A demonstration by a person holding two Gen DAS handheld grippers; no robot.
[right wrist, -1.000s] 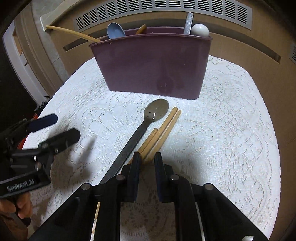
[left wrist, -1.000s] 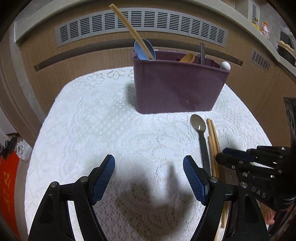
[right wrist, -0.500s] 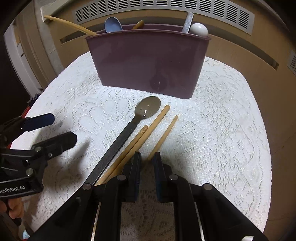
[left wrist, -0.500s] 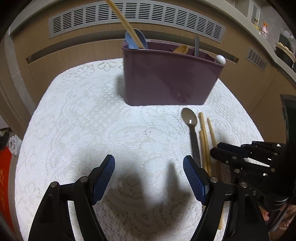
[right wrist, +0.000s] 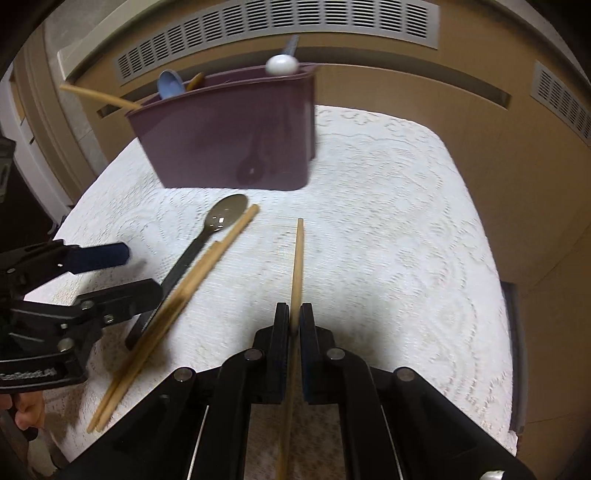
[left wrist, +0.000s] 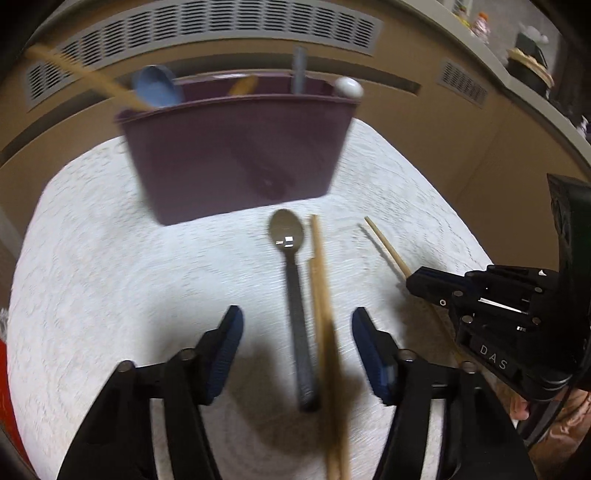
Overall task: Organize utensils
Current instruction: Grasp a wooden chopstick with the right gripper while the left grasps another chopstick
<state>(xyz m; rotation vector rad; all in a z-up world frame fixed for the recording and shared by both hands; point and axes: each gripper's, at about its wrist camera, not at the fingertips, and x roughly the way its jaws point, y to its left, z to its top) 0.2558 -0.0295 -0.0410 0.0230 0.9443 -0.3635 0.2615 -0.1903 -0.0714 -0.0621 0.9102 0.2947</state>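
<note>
Open lace-covered table (right wrist: 388,229) is seen right of the purple caddy (right wrist: 229,136), which holds spoons. One chopstick (right wrist: 296,258) is clamped by the right gripper (right wrist: 291,326); the left gripper (left wrist: 295,354) fingers are closing, half wide, astride the grey spoon (left wrist: 291,280).

1. This looks like a home, likely a dining or living area.
2. A white lace tablecloth (right wrist: 388,221) covers the table, a household touch.
3. On the far side of it stands a purple plastic cutlery caddy (left wrist: 236,155) with spoons and chopsticks.
4. Behind it runs tan wood panelling (right wrist: 406,88) with long grey slatted vents (right wrist: 280,22), like a built-in heater cover.
5. On the ledge at far right, small blurred household items (left wrist: 528,70) sit.
</note>
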